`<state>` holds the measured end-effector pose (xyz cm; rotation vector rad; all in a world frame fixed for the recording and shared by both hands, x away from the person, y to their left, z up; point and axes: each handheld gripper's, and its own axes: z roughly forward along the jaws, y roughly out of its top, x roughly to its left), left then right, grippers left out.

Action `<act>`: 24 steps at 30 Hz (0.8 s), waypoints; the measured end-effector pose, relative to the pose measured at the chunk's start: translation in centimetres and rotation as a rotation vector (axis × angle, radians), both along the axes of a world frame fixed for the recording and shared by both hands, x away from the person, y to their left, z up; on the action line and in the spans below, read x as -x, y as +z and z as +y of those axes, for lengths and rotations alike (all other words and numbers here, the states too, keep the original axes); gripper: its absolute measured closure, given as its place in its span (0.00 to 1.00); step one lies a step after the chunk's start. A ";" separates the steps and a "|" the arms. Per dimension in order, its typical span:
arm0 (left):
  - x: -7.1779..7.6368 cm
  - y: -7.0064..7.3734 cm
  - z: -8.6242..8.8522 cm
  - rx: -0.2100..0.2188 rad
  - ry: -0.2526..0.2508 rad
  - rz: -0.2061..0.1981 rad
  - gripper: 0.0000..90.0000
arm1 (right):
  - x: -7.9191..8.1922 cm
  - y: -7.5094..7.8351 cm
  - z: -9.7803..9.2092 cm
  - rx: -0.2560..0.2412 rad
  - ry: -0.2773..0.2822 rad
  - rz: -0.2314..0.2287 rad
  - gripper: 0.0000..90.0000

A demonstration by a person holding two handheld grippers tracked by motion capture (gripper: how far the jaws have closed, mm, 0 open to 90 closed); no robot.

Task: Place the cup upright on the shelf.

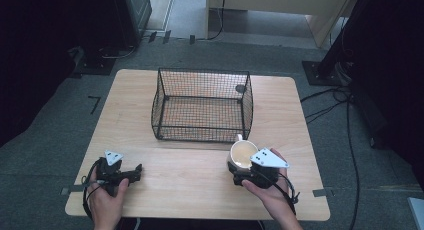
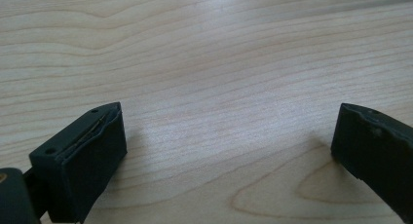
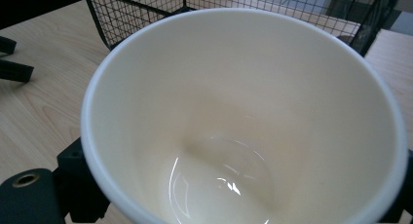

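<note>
The wooden table (image 1: 200, 162) carries a black wire basket (image 1: 202, 106) at its middle, toward the far edge, and in the high view that basket looks empty, so the job of getting the cup into it seems, by my judgement, to be at an early-to-middle stage. The cream cup (image 1: 242, 154) sits just in front of the basket's near right corner, close to the wire but outside it, its handle turned toward the basket. The right gripper (image 1: 246, 174) has its jaws set around the cup's body; the right gripper view looks straight down into the cup's clean, empty inside (image 3: 243, 121), with a black jaw pressed against the outer wall at the lower left. What remains, I judge, is the lift over the rim and the release inside. The left gripper (image 1: 131, 173) rests near the table's front left, jaws spread wide over bare wood and holding nothing.
</note>
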<state>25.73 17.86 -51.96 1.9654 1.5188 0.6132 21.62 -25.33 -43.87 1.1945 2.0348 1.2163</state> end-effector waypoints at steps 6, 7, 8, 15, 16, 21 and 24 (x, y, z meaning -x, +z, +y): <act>0.0 0.0 0.0 0.000 0.000 0.000 0.00 | -1.0 1.0 1.4 -0.001 0.023 -0.018 0.10; 0.0 0.0 0.0 0.000 0.000 0.000 0.00 | -1.1 1.2 1.6 -0.001 0.025 -0.019 0.10; 0.0 0.0 0.0 0.001 0.001 -0.001 0.00 | -1.3 1.4 1.7 -0.001 0.028 -0.022 0.10; 0.0 0.0 0.0 0.002 0.001 -0.002 0.00 | -2.3 2.5 2.9 0.004 0.041 -0.043 0.10; 0.0 0.0 0.0 0.001 0.001 -0.001 0.00 | -2.5 2.6 3.0 0.004 0.043 -0.047 0.10; 0.0 0.0 0.0 0.001 -0.002 -0.001 0.00 | -3.3 3.3 3.7 -0.001 0.047 -0.059 0.10; 0.0 0.0 0.0 0.001 -0.003 -0.001 0.00 | -3.8 3.7 4.2 -0.002 0.058 -0.068 0.10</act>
